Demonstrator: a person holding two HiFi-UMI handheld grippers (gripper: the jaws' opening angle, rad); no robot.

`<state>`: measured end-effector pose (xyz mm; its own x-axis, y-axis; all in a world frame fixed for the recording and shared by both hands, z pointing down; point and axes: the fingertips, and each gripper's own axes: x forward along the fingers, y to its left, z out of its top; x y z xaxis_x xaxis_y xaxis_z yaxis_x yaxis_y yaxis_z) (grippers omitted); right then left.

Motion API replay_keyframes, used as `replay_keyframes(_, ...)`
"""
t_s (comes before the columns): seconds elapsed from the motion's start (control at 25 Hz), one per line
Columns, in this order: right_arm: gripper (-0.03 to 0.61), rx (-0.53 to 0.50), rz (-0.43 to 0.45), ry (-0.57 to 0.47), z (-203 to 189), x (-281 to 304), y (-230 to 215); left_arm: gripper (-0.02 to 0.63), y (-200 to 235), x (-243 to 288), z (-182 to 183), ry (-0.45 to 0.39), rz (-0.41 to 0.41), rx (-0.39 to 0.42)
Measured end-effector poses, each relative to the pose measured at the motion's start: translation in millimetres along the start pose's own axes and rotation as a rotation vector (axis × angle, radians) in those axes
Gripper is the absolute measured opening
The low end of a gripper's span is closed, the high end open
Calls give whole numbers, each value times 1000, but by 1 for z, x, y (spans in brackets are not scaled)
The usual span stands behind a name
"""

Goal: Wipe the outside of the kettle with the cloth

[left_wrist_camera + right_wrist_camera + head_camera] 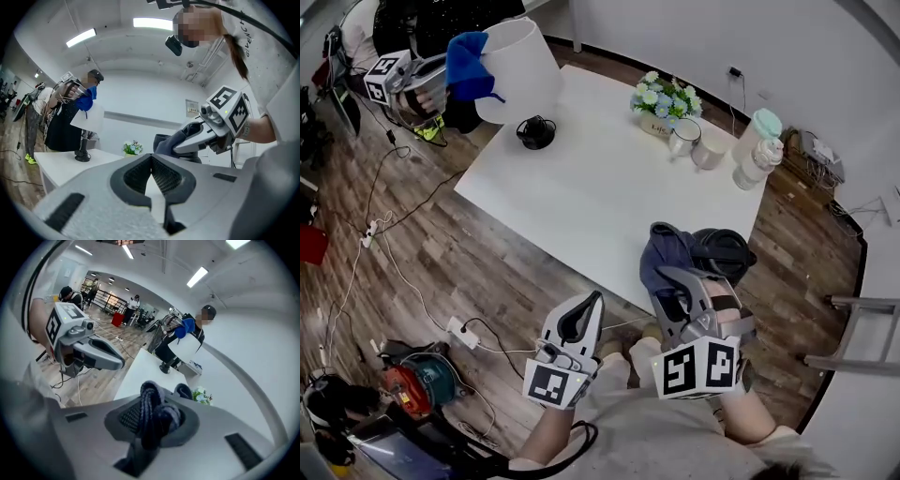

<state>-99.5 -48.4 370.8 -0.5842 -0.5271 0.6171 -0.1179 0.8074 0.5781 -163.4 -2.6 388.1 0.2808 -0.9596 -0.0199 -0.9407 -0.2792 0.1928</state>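
Desk (pixel 600 197) carries the kettle (pixel 727 251) at its near edge, within easy reach for wiping. Right gripper (pixel 675 281): fingers clamped on the bunched cloth (pixel 661 253), held just beside the kettle, probably ready to wipe. Left gripper (pixel 589 305): fingers together, empty, off the desk. Shirt (pixel 276 56) print reads "GIVENCH", cut off. Flowerpot (pixel 659 127) print is too small to read.

White worktop (pixel 600 197) carries a flower pot (pixel 664 98) at its far edge, with a mug (pixel 684 138) and a second mug (pixel 710 153) just beside it. Teal-capped bottle (pixel 757 127) stands at the corner. Black lamp base (pixel 535 132) sits near the opposite edge. Power strip (pixel 461 331) lies on the wooden floor (pixel 441 262).
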Motion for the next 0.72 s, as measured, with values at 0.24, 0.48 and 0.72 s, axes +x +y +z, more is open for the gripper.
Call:
replay_keyframes(0.24,63,-22,76,46,-14,24,46,8,16,-27,-10,19,40,-1)
replay_keyframes(0.48,63,95,186,-3,-22,34,78,8,17,-30,-16,7,12,44)
replay_keyframes(0.72,63,310,135,-188,-12,-3,60,8,-1,-14,-28,15,-38,-34)
